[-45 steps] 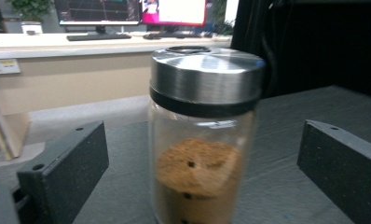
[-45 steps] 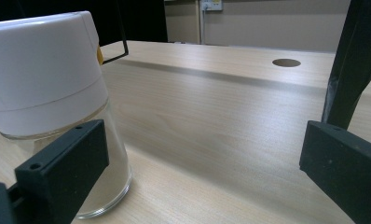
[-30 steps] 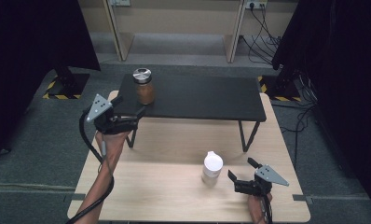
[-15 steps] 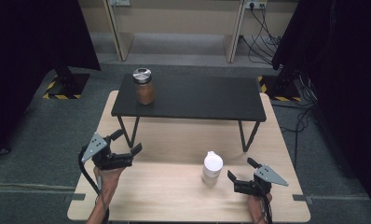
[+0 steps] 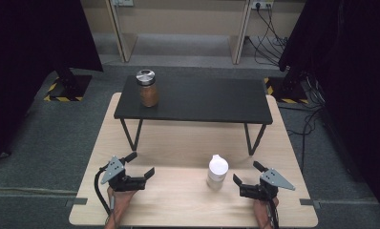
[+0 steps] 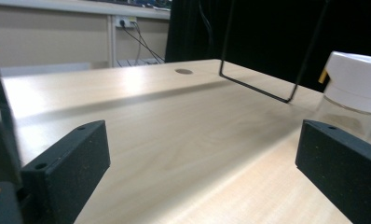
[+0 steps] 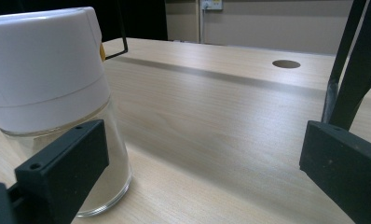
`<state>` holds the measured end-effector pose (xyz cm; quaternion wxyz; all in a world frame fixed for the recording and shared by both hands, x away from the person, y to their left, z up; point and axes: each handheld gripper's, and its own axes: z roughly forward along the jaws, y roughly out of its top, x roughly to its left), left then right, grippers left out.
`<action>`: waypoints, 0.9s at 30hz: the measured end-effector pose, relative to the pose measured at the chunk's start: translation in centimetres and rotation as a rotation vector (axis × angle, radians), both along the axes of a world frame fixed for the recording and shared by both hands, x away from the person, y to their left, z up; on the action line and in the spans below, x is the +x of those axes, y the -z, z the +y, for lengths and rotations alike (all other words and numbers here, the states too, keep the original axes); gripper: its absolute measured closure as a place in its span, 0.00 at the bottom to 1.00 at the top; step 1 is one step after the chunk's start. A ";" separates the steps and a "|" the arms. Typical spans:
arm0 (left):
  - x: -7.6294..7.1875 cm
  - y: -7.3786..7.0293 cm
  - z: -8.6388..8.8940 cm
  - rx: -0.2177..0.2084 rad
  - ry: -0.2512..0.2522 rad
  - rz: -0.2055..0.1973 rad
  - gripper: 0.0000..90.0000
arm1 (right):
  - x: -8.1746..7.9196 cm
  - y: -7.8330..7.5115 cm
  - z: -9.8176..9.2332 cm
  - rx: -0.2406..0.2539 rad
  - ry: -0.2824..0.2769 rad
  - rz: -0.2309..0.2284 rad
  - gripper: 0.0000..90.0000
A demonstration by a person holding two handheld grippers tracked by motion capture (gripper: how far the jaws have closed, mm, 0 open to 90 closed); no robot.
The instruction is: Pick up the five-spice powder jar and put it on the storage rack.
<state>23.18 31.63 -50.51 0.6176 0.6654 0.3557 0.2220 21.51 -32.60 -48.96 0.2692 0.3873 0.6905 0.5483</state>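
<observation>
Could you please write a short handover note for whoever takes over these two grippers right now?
Left gripper: open, holding nothing, low over the near-left of the light wooden table.
Right gripper: open, holding nothing, just right of the clear glass jar with a white lid, not touching it.
Done: the brown-filled glass jar with a metal lid stands upright on the left end of the black raised shelf.
Left: the white-lidded jar is still on the table; probably shelve it next.

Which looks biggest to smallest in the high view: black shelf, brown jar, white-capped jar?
1. black shelf, largest by far.
2. brown jar and white-capped jar: look alike in size; the white-capped one sits nearer the camera, so no ranking.
</observation>
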 end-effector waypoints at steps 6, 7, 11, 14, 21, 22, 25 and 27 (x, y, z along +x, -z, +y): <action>-0.3 0.3 -0.4 0.025 0.002 0.010 0.03 | 0.0 0.0 0.0 -0.002 -0.001 -0.002 0.01; -0.4 0.3 -0.4 0.026 0.001 0.003 0.03 | 0.0 0.0 0.0 -0.001 -0.001 -0.002 0.01; -0.7 0.4 -0.4 0.032 -0.001 0.001 0.03 | 0.0 0.0 0.0 0.000 -0.002 -0.003 0.01; -1.0 0.3 -0.5 0.052 -0.002 -0.004 0.03 | 0.0 0.0 0.0 -0.001 -0.003 -0.005 0.01; -1.6 0.4 -0.4 0.080 0.005 -0.002 0.02 | 0.0 0.0 -0.1 -0.001 -0.006 -0.007 0.01; -1.7 0.5 -0.4 0.087 0.005 -0.006 0.02 | 0.0 0.0 -0.1 0.001 -0.007 -0.008 0.01; -1.8 0.5 -0.4 0.092 0.006 -0.007 0.02 | 0.0 0.1 -0.1 0.004 -0.008 -0.008 0.01; -1.7 0.4 -0.5 0.098 0.006 0.001 0.02 | -0.1 0.1 -0.1 0.002 -0.008 -0.009 0.01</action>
